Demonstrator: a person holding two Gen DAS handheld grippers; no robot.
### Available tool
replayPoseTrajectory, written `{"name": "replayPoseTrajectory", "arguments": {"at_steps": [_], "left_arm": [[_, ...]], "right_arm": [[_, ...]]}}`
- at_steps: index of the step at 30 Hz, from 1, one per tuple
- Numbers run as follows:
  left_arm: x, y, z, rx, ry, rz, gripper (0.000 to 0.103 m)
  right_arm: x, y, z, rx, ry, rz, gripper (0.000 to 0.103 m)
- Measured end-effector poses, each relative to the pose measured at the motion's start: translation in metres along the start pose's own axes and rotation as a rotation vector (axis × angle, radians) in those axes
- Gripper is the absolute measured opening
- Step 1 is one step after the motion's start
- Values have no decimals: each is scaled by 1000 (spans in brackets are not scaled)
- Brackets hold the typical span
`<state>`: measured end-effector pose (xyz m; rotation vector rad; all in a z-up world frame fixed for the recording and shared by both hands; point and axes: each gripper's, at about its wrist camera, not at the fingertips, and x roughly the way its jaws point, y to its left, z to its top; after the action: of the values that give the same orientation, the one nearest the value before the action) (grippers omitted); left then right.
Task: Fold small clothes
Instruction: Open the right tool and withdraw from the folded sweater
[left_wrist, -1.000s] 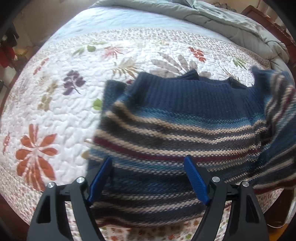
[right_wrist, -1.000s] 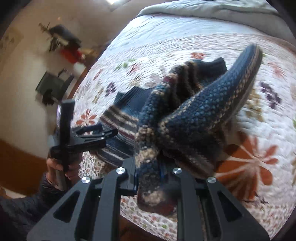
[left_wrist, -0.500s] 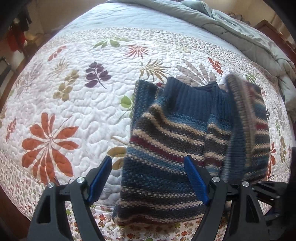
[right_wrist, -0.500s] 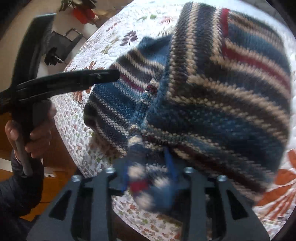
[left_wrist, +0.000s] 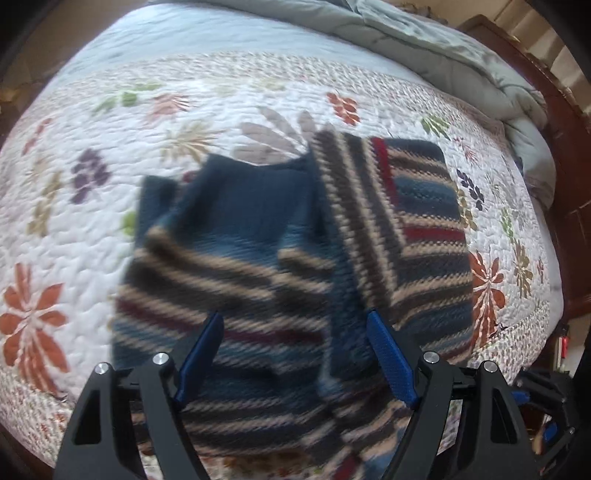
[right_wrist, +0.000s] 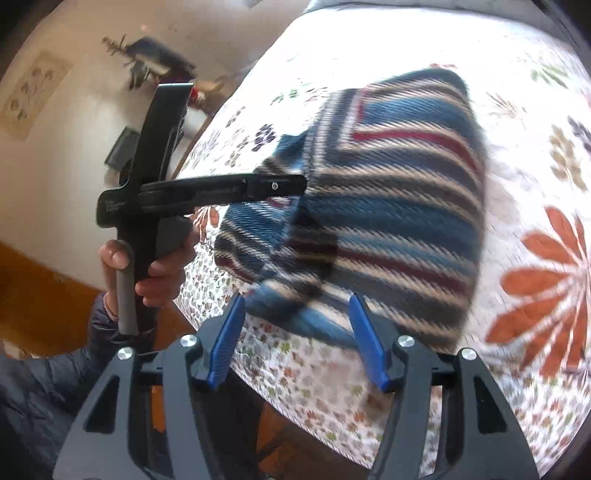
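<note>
A small striped knit sweater (left_wrist: 280, 251), navy with tan, grey and red bands, lies on the bed near its front edge. Its right side is folded over onto the body (left_wrist: 410, 221). My left gripper (left_wrist: 295, 332) is open and empty, hovering over the sweater's lower hem. My right gripper (right_wrist: 295, 314) is open and empty just above the sweater's near corner (right_wrist: 388, 221). The left gripper also shows in the right wrist view (right_wrist: 295, 184), over the sweater's left part.
The white quilt with flower prints (left_wrist: 74, 221) covers the bed. A grey duvet (left_wrist: 424, 48) is bunched at the far side. A dark wooden bed frame (left_wrist: 569, 155) runs along the right. The quilt's front edge (right_wrist: 314, 384) drops off below the grippers.
My right gripper let go of the sweater side it was carrying and opened. That side now lies folded over the body. The left gripper stayed open above the hem.
</note>
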<state>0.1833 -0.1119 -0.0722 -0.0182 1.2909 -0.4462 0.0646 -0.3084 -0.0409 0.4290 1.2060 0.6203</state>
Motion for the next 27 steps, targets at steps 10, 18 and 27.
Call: {"name": "replayPoseTrajectory", "arguments": {"at_steps": [10, 18, 27], "left_arm": [[12, -4, 5, -22, 25, 15, 82], [15, -9, 3, -61, 59, -142, 82], [18, -29, 2, -10, 43, -137, 28]], "right_arm": [[2, -24, -13, 45, -30, -10, 54], [17, -34, -10, 44, -1, -159, 53], [22, -33, -9, 51, -1, -181, 52]]}}
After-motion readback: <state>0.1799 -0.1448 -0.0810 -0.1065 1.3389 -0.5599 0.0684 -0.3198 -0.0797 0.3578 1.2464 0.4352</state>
